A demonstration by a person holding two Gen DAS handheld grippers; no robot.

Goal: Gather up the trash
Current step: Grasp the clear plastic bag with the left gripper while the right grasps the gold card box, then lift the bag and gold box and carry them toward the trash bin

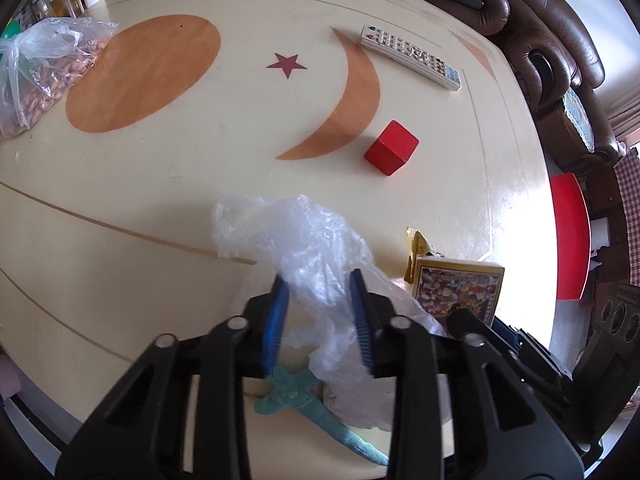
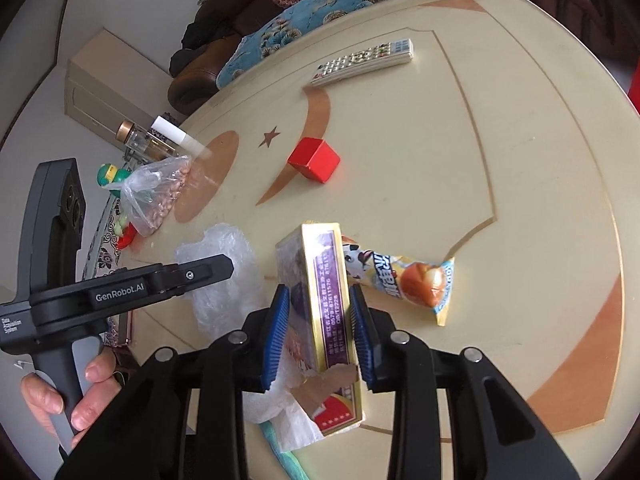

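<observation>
1. Trash shows first in the left wrist view as a crumpled clear plastic bag [image 1: 296, 248] near the table's [image 1: 120, 208] near edge, thin, wrinkled and translucent. The left gripper [image 1: 320, 312] straddles it with its blue pads [image 1: 276, 320] set apart; the film lies between them, but I cannot tell whether they pinch it. A teal wrapper [image 1: 304, 400] lies beneath, at the near edge. The risk, as I judge it, is that such limp film slides out or only a fold is caught, so the bag drags and stays behind.

2. Farther off in the same view, a red cube [image 1: 390, 148] and a remote control [image 1: 412, 58] lie toward the far right, and a bag of peanuts [image 1: 44, 76] sits at the left edge. Taking one of these for rubbish would be a mistake.

3. From the right wrist view, the right gripper [image 2: 318, 328] brackets a gold-edged card box [image 2: 324, 312] with a torn flap, standing on edge near the table's near edge. The pads sit close on both sides, seemingly gripping it. A glossy box held off-centre may twist or slip, I think.

4. Just right of the box lies a flattened snack wrapper [image 2: 404, 276], colourful, touching it. Lifting the box could nudge that wrapper away.
</observation>
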